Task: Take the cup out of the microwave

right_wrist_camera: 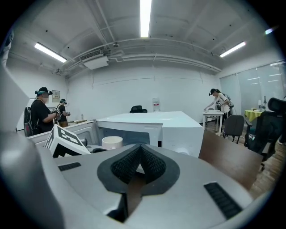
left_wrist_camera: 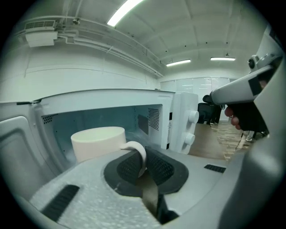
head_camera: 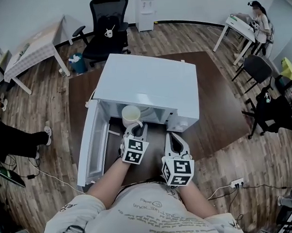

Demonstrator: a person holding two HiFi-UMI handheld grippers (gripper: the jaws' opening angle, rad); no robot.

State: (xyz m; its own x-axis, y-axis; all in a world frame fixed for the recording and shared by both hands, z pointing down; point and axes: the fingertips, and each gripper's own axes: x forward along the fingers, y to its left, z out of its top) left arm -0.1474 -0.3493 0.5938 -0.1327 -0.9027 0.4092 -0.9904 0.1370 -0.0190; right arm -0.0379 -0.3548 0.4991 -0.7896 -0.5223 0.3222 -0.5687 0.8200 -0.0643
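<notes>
A black office chair [head_camera: 106,31] stands beyond the far end of a dark brown table [head_camera: 218,101] in a room with a wood-plank floor [head_camera: 40,118]. A white water dispenser [head_camera: 145,11] stands against the back wall. A blue bin [head_camera: 77,62] sits beside a pale table [head_camera: 34,46] at left. At upper right, a person [head_camera: 260,19] is at a white desk [head_camera: 239,30]. A power strip [head_camera: 237,183] lies on the floor.
</notes>
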